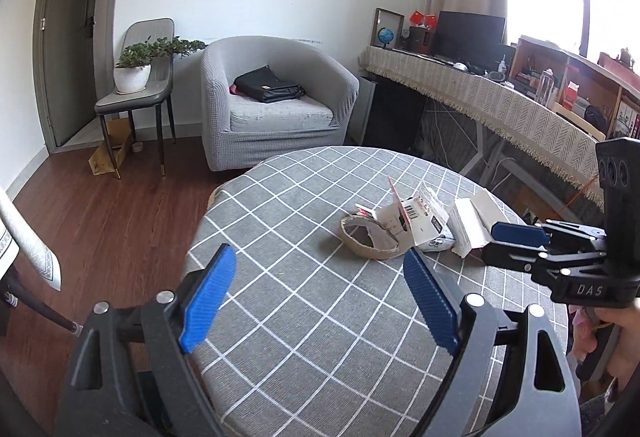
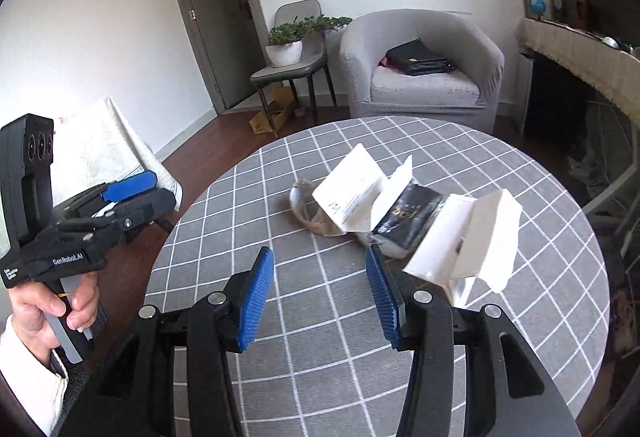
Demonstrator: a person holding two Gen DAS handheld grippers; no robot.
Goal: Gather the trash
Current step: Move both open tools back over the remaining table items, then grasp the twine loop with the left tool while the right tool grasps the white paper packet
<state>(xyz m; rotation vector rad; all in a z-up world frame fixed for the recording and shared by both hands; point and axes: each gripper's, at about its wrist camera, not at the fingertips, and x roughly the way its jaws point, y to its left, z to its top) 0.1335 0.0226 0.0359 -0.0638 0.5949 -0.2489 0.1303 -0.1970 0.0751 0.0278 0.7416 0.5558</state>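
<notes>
Looking across: we see a round worktop (image 1: 304, 317) under a grey checked cloth, with the trash heaped toward its far side.
Left claw (image 1: 320, 301): its blue pads stand spread wide over bare cloth, nothing between them, and we see it well short of the heap.
Right claw (image 2: 320, 301): its pads are parted with only cloth between them (no grip on anything); the right pad sits just beside the nearest white carton.
Trash heap: we count a torn brown paper ring (image 1: 370, 239), a flattened printed carton with a barcode (image 1: 412, 215), a dark packet (image 2: 408, 219) and a folded white carton (image 2: 468, 241), all lying on the worktop and touching or overlapping one another.
White sheet (image 2: 356, 189): an opened white flap stands tilted above the dark packet.
Hands: we see a hand (image 2: 48, 313) in a pale sleeve gripping the left tool's handle at the worktop's edge.
Room behind: a grey armchair (image 1: 276, 105) holds a black bag (image 1: 268, 85); a potted plant (image 1: 136, 69) sits on a chair beside it.
</notes>
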